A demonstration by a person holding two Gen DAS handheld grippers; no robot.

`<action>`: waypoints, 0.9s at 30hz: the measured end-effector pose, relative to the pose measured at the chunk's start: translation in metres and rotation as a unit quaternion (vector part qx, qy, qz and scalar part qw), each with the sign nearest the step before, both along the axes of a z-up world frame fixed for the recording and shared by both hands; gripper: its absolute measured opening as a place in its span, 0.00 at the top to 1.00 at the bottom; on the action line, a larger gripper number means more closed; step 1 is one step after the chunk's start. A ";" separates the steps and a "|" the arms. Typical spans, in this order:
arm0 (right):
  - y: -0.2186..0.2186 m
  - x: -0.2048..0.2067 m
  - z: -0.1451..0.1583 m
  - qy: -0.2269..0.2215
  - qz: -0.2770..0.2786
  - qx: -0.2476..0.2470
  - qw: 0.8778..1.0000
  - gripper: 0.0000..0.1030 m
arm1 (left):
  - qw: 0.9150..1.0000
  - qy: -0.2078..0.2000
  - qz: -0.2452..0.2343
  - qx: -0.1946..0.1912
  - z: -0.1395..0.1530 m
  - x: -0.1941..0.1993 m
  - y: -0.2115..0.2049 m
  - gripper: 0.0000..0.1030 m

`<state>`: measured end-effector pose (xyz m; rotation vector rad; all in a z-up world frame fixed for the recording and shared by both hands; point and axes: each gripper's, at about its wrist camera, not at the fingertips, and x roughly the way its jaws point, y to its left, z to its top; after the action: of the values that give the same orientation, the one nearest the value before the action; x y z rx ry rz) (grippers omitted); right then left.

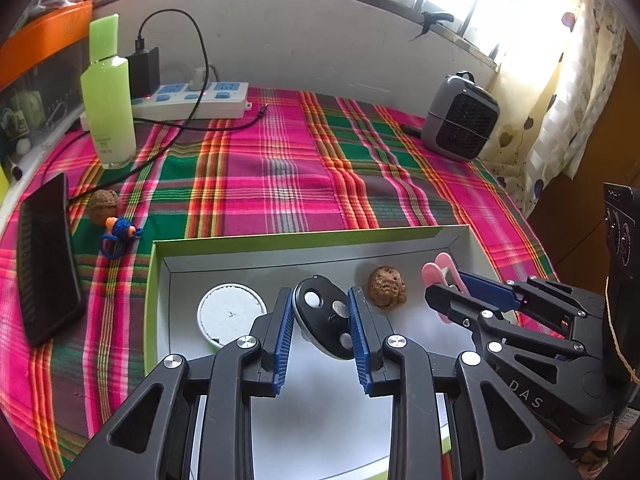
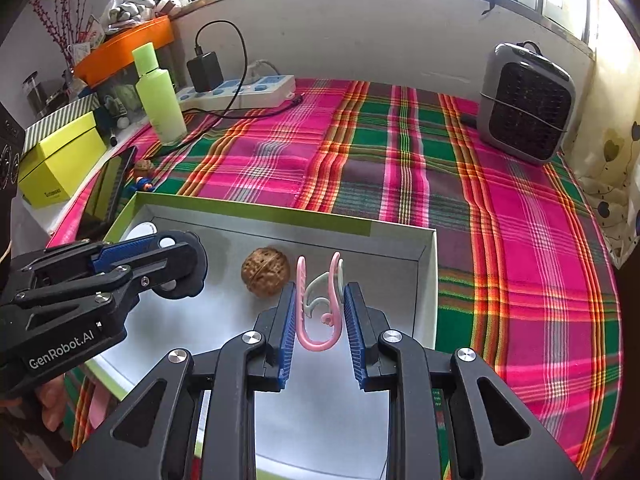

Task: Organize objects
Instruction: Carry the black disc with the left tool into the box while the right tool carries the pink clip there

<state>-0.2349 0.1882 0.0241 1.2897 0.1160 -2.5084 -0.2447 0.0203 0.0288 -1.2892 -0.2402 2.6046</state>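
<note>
A green-rimmed box lid (image 1: pixel 280 238) with a grey inside lies on the plaid cloth. My left gripper (image 1: pixel 322 308) is shut on a black oval device (image 1: pixel 326 316) with round buttons, held over the lid. My right gripper (image 2: pixel 319 304) is shut on a pink and grey clip (image 2: pixel 320 304), also over the lid. A walnut (image 1: pixel 387 287) lies in the lid between them; it also shows in the right wrist view (image 2: pixel 265 272). A white round lid (image 1: pixel 230 314) lies in the box lid at the left.
On the cloth to the left are a second walnut (image 1: pixel 103 206), a blue and orange knotted cord (image 1: pixel 118 234) and a black phone (image 1: pixel 48 260). A green bottle (image 1: pixel 107 92), a power strip (image 1: pixel 192 98) and a grey heater (image 1: pixel 460 116) stand at the back. A yellow box (image 2: pixel 60 160) stands far left.
</note>
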 end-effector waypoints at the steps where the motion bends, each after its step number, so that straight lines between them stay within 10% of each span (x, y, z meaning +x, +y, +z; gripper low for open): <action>1: 0.000 -0.002 -0.001 -0.002 -0.001 0.002 1.000 0.76 | 1.000 0.000 0.000 0.002 0.000 -0.001 0.000 0.75; 27: -0.006 -0.020 -0.011 -0.008 0.004 0.014 1.000 0.76 | 1.000 -0.005 -0.007 -0.013 -0.008 -0.019 0.006 0.75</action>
<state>-0.2545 0.1826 0.0127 1.3166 0.1538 -2.4980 -0.2636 0.0264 0.0211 -1.3079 -0.2003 2.5986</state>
